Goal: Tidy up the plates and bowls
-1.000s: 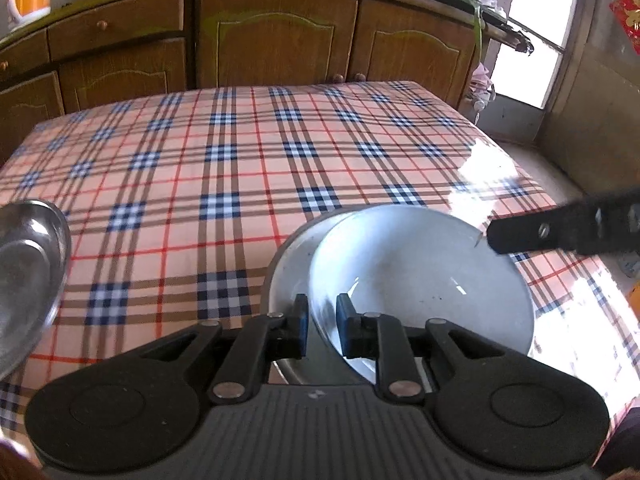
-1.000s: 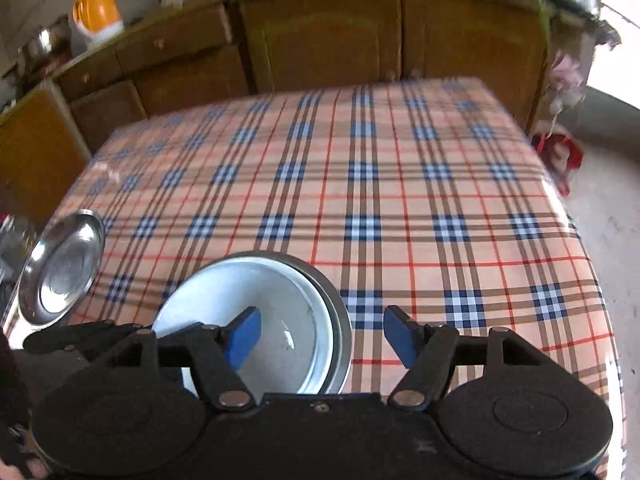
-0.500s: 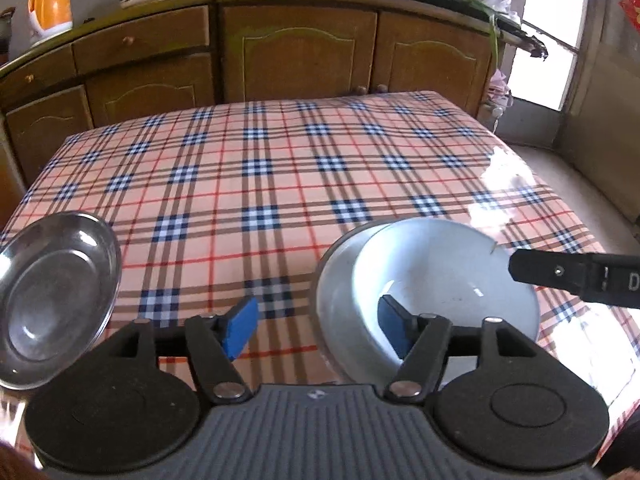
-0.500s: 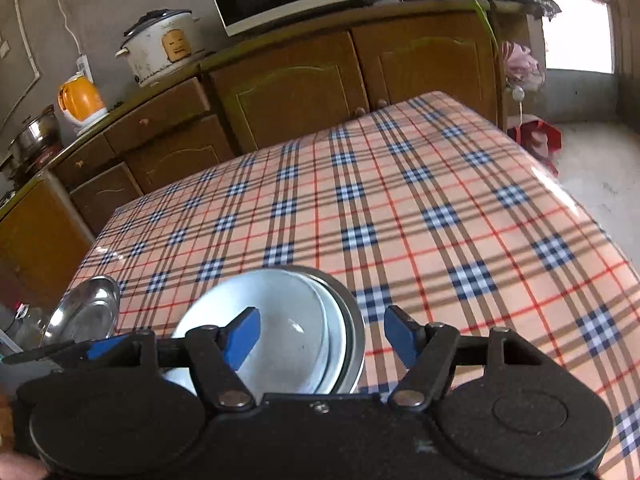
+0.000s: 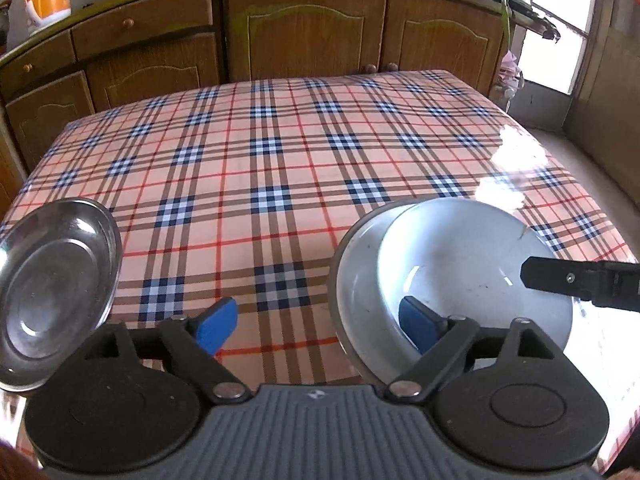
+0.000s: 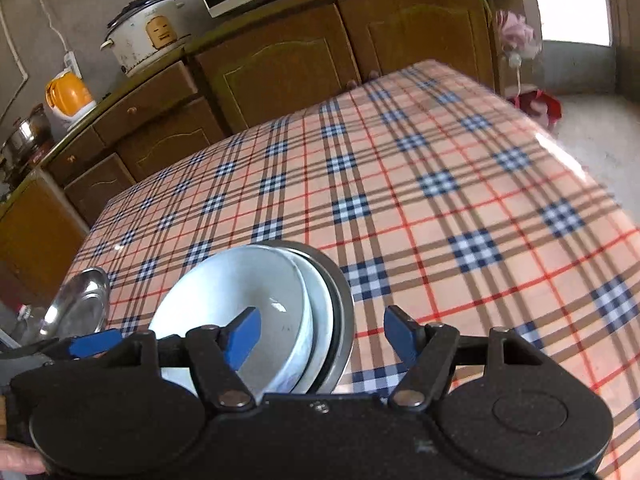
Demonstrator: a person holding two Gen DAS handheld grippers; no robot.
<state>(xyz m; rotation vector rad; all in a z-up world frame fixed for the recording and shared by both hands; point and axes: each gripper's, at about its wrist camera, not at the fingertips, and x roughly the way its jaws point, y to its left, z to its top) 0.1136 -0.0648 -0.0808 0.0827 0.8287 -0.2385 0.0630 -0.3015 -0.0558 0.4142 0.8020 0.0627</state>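
The left gripper (image 5: 316,322) is opening, its pads clear of everything; its right pad hangs over the near edge of the white bowl (image 5: 476,264), not pressing it. The bowl sits nested in a steel bowl (image 5: 350,276) on the near right of the plaid table (image 5: 260,168). The right gripper (image 6: 322,332) is spread wide and grips nothing, its left pad over the white bowl, its right pad over bare cloth. A steel plate (image 5: 52,292) lies at the near left table edge, partly cut off by the frame. Beyond stand wooden cabinets (image 5: 304,28), an orange kettle (image 6: 68,94) and a rice cooker (image 6: 146,34). The far table looks blurred in the right view.
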